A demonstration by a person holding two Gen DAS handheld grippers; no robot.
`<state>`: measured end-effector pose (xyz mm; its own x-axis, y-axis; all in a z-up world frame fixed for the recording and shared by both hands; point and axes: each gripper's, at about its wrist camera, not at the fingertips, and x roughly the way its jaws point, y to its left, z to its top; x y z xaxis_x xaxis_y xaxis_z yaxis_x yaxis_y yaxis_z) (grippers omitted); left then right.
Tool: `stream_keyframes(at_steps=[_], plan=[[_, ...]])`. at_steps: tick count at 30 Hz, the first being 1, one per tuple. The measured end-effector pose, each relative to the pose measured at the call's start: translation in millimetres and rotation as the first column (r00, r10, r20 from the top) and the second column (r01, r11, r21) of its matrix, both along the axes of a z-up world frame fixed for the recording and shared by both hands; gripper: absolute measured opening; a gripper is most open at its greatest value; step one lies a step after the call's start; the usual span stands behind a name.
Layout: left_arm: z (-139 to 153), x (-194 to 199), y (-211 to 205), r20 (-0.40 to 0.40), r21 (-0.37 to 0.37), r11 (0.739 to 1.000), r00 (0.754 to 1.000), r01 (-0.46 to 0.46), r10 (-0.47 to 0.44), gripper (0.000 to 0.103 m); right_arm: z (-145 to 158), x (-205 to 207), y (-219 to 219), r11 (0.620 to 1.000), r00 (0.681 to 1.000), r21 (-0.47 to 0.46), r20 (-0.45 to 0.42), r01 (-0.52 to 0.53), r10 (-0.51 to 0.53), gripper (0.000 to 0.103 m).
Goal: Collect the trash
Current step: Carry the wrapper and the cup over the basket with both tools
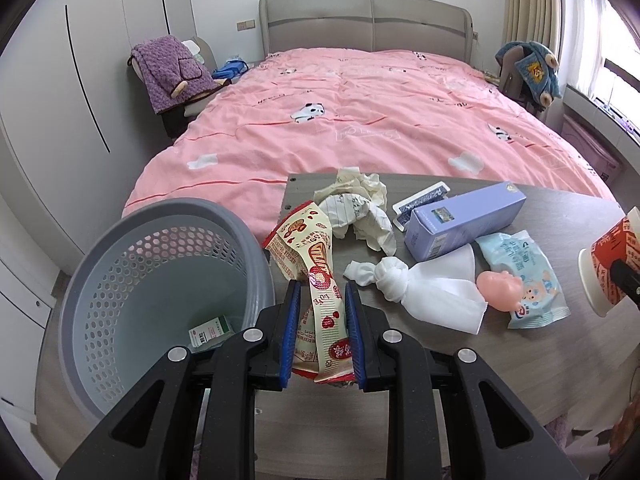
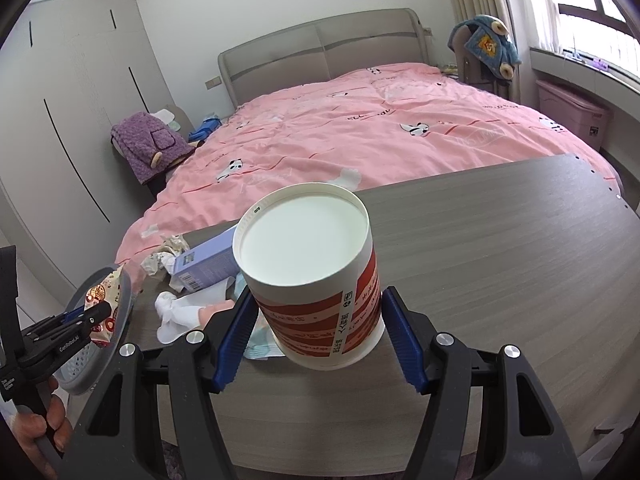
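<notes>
At the far left, a grey perforated basket (image 1: 160,280) stands at the tabletop's (image 1: 540,352) edge with a small green-and-white box (image 1: 210,330) inside. Just to its right, the left hand-held gripper (image 1: 322,308) is clamped narrow on a red-and-cream snack wrapper (image 1: 316,264), held above the tabletop. Further right lie crumpled paper (image 1: 360,204), a knotted white cloth (image 1: 416,288), a lavender box (image 1: 464,220) and a blue wipes packet (image 1: 528,284). At the far right, the right hand-held gripper (image 2: 316,336) grips a red-and-white paper cup (image 2: 316,280), bottom up, clear of the tabletop.
</notes>
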<state>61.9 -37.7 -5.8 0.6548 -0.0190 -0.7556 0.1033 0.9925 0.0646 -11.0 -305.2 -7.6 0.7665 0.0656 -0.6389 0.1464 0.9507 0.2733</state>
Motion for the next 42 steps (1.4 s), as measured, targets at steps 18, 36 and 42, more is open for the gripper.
stream_keyframes(at_steps=[18, 36, 42], plan=[[18.0, -22.9, 54.5, 0.067, -0.054, 0.997, 0.996, -0.057, 0.061, 0.022, 18.5, 3.3, 78.2, 0.987, 0.987, -0.021, 0.02, -0.158, 0.159, 0.062], [1.0, -23.2, 140.3, 0.036, -0.065, 0.98, 0.981, -0.188, 0.191, 0.022, 8.6, 53.9, 199.8, 0.91, 0.91, -0.012, -0.009, -0.414, 0.414, 0.062], [-7.3, -10.8, 166.0, 0.019, -0.077, 0.97, 0.973, -0.229, 0.231, 0.022, 4.9, 74.7, 233.9, 0.878, 0.878, -0.016, -0.028, -0.478, 0.478, 0.062]])
